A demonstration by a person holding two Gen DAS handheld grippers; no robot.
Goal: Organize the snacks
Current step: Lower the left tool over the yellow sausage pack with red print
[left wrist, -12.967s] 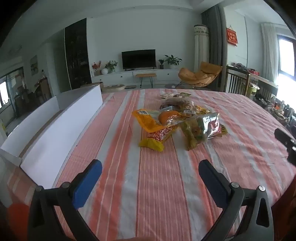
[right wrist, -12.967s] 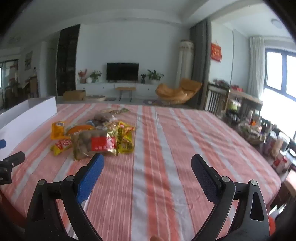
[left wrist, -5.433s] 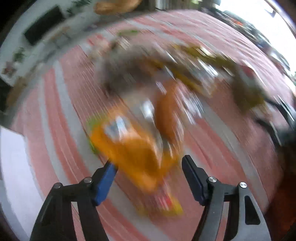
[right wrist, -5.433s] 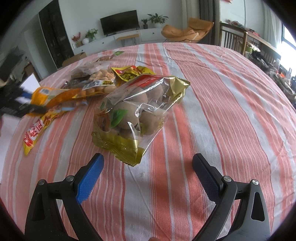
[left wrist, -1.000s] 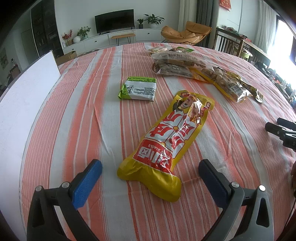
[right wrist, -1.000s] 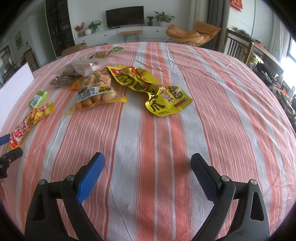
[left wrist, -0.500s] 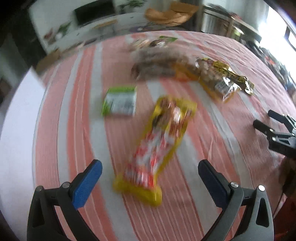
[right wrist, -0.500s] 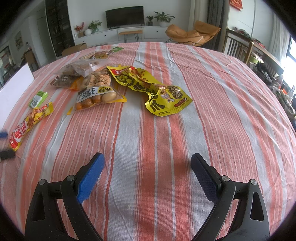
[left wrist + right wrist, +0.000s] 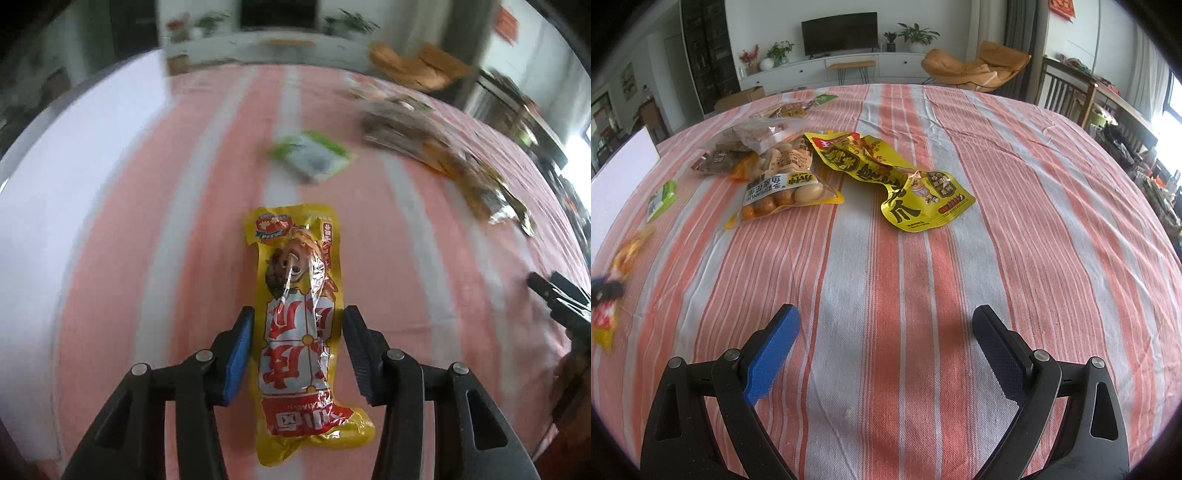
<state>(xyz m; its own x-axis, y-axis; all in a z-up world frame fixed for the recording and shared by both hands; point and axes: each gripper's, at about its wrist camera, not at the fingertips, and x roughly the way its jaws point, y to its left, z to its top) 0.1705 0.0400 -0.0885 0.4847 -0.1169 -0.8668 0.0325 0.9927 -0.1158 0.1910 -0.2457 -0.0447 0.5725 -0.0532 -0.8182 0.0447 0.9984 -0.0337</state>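
Note:
A long yellow and red sausage pack [image 9: 295,266] runs lengthwise between the blue pads of my left gripper [image 9: 298,314]. The jaws are closing, and both pads meet the pack's edges. The pack looks sharp while the striped cloth behind it is blurred. In the right wrist view the left gripper [image 9: 605,290] and that pack [image 9: 604,325] are a blur at the far left edge. My right gripper [image 9: 885,314] stands open over bare cloth with nothing between its fingers. Its black tips [image 9: 554,295] show at the right of the left wrist view.
A small green packet [image 9: 310,153] lies beyond the held pack. A peanut bag [image 9: 783,192], a clear bag of brown snacks [image 9: 738,144] and a crumpled yellow pouch [image 9: 897,173] lie further along. A white box [image 9: 74,155] stands along the table's left side.
My left gripper has come forward over the sausage pack, and its jaws have gone from wide apart to narrow around it. The pack now lines up with the fingers. The right gripper has stayed still.

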